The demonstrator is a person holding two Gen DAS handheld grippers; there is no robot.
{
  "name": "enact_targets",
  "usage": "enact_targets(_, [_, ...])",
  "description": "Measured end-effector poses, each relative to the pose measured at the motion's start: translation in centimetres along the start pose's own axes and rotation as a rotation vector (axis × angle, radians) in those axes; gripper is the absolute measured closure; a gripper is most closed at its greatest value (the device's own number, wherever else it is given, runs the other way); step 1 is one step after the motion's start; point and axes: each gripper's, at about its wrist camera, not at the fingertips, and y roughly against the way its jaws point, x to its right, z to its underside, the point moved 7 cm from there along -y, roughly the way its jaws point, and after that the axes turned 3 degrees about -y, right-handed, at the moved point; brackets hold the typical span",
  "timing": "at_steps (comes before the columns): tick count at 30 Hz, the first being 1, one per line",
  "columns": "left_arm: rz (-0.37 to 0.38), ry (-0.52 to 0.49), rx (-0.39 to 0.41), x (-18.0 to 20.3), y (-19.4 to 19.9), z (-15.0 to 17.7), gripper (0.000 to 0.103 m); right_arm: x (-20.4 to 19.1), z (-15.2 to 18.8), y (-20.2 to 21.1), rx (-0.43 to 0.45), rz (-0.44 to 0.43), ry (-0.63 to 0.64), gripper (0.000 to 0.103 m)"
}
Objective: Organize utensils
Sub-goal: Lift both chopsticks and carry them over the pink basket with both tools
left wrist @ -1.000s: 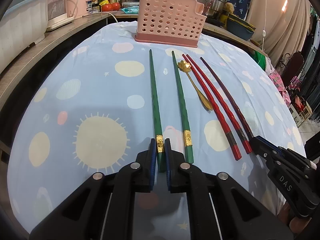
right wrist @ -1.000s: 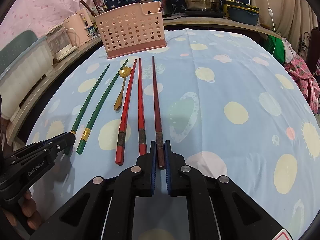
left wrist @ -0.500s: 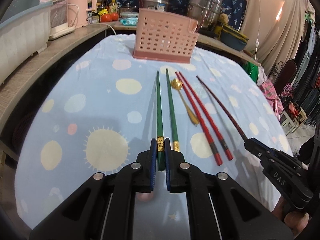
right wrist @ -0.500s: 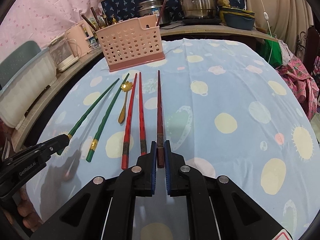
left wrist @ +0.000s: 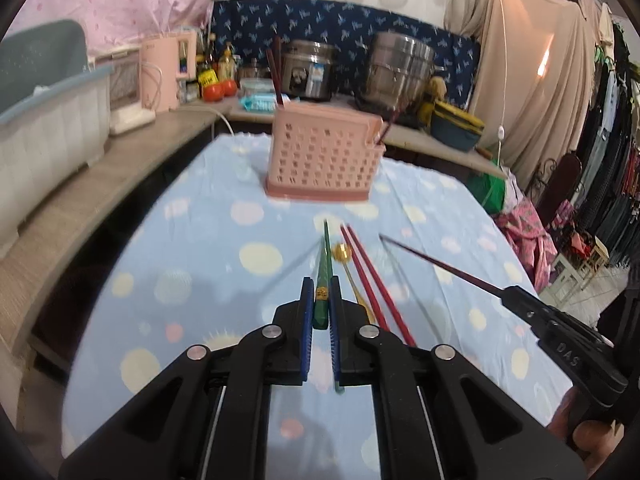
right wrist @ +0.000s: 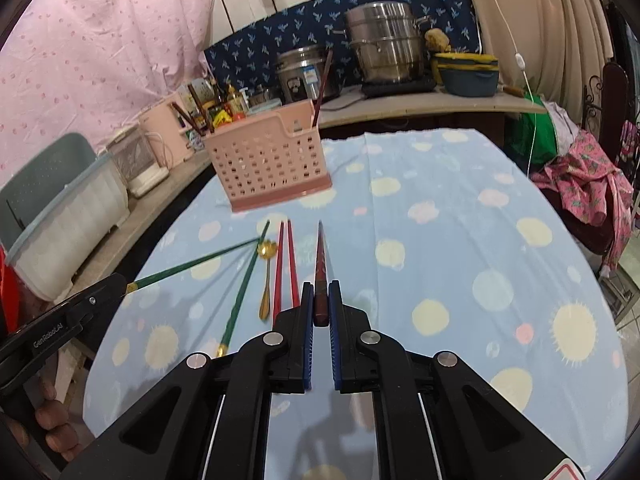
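- The left gripper [left wrist: 321, 300] was clamped on the thick end of 1 green chopstick [left wrist: 322, 280], its blue pads pressing both sides; the stick pointed toward 12 o'clock and was held above the cloth.
- The right gripper [right wrist: 321, 300] was likewise closed tight on the butt of 1 dark maroon chopstick [right wrist: 321, 268], tip toward 12 o'clock, clear of the table.
- In the right wrist view, the second green chopstick [right wrist: 244, 288] lay flat on the blue dotted tablecloth [right wrist: 460, 240], at 10 o'clock from the right gripper.
- A gold spoon [right wrist: 265, 280] lay just right of that green chopstick, bowl toward 12 o'clock.
- 2 red chopsticks [right wrist: 285, 264] lay side by side between the spoon and the held maroon stick; whether they touched each other could not be told.
- The pink perforated utensil basket [right wrist: 272, 160] stood upright at 11 o'clock at the far end of the cloth, with dark sticks standing in its end compartments.
- Steel pots [right wrist: 384, 48] stood on the counter beyond the basket, at 1 o'clock.
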Motion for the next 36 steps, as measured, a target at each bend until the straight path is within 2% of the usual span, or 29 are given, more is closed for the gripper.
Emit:
enact_targets(9, [-0.042,-0.006,0.104,-0.7,1.0,-5.9,0.096,-0.6,-5.8,1.4,0.088,-0.035,-0.014,0.096])
enact_targets(22, [-0.040,-0.024,0.203,-0.9,0.7,-14.3,0.096,-3.1,-13.6,2.0,0.199,-0.060,0.043,0.096])
enact_targets(28, [-0.028,-0.039,0.268,0.0,1.0,-19.0,0.096,-4.7,-18.6,1.7,0.254,-0.100,0.049,0.096])
enact_targets(36, [-0.034,-0.026,0.417,0.2,1.4,-26.7,0.096,-7.2,-26.5,0.5,0.373,-0.133,0.045,0.096])
